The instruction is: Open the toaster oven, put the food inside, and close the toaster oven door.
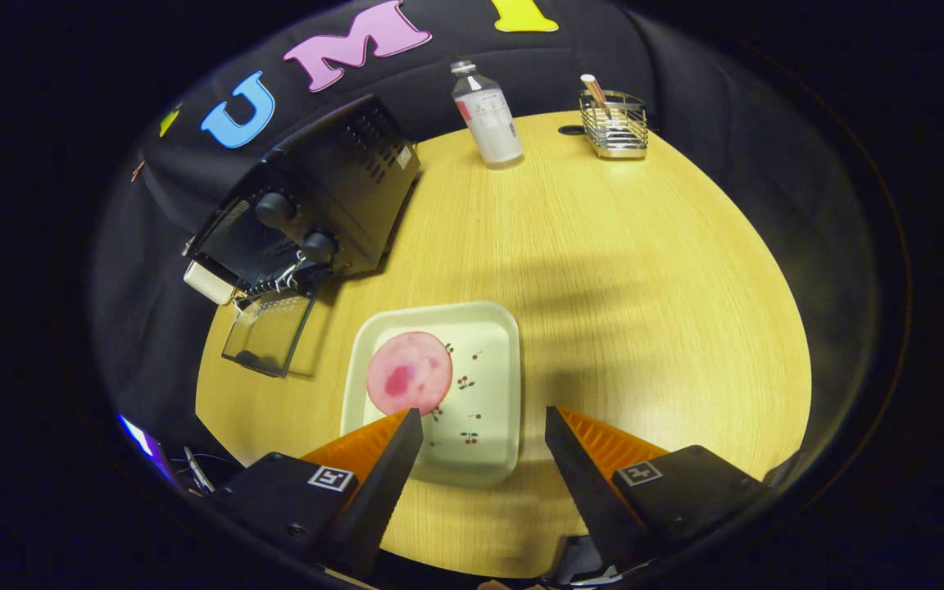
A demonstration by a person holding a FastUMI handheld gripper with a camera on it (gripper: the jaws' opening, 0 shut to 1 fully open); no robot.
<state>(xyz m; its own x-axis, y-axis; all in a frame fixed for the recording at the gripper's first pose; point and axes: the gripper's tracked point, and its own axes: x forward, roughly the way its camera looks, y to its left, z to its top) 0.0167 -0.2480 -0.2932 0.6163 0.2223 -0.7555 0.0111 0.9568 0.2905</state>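
Hand-held gripper (484, 419) spread wide, holding nothing, above tray (488, 328); pink food slice (409, 373) just ahead of fingers.

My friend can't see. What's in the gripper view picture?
The gripper hangs open above a cream tray holding a round pink food slice on a wooden table. Beyond sits a black toaster oven, door already down.

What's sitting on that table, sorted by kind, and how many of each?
Toaster oven, door open: 1
Tray: 1
Pink food slice on the tray: 1
Bottle: 1
Wire basket: 1
Total: 5
The gripper is open above the tray, holding nothing.
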